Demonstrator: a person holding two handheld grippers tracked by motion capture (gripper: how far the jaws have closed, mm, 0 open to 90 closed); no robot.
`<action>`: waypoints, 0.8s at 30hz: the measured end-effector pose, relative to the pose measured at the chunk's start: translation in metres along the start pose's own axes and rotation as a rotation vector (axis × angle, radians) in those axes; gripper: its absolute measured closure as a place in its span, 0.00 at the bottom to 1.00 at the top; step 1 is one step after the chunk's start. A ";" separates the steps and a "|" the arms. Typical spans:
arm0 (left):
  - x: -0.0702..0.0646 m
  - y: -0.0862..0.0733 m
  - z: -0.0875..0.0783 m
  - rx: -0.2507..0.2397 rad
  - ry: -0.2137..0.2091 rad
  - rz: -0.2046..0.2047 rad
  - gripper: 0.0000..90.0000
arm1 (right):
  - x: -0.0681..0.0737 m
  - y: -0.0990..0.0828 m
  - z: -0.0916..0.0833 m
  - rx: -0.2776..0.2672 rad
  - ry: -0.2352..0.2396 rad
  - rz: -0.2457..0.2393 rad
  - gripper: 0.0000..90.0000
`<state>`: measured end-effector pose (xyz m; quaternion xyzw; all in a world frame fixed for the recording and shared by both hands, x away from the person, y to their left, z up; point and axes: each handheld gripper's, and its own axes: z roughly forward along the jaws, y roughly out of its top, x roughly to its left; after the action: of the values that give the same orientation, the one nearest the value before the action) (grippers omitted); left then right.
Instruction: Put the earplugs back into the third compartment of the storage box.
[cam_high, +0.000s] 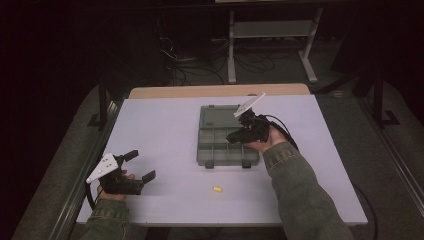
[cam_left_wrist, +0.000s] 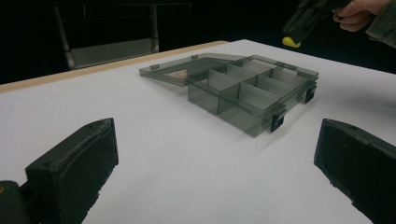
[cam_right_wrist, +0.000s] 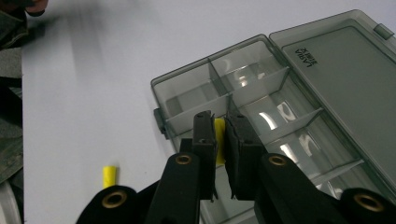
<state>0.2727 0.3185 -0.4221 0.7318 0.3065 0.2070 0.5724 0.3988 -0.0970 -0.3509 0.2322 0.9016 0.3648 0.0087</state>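
My right gripper (cam_right_wrist: 219, 140) was clamped on 1 small yellow piece (cam_right_wrist: 219, 145), held over the near compartments of the open divided organizer box (cam_high: 227, 135), so I judged the step as carry-to-drop; next I'd need to lower over 1 cell and part the jaws. My left gripper (cam_high: 138, 165) sat idle near the table (cam_high: 165, 120) edge, jaws spread wide with nothing between them, the box well ahead of its tips. The right gripper view showed a 2nd yellow piece (cam_right_wrist: 109, 176) lying on the table beside my jaws, while the left gripper view instead showed the lid lying flat behind the box.
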 end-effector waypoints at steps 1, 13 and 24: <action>0.000 0.000 0.000 0.000 0.000 0.000 0.00 | -0.002 0.000 0.002 0.006 -0.004 0.004 0.90; 0.000 0.000 0.000 0.005 0.000 0.000 0.00 | -0.035 0.000 0.014 -0.003 -0.065 0.070 0.90; -0.001 0.000 0.000 0.005 -0.002 0.002 0.00 | -0.052 -0.007 0.027 0.035 -0.095 0.112 0.90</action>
<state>0.2724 0.3180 -0.4224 0.7338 0.3058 0.2063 0.5705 0.4469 -0.1059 -0.3832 0.2997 0.8919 0.3375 0.0270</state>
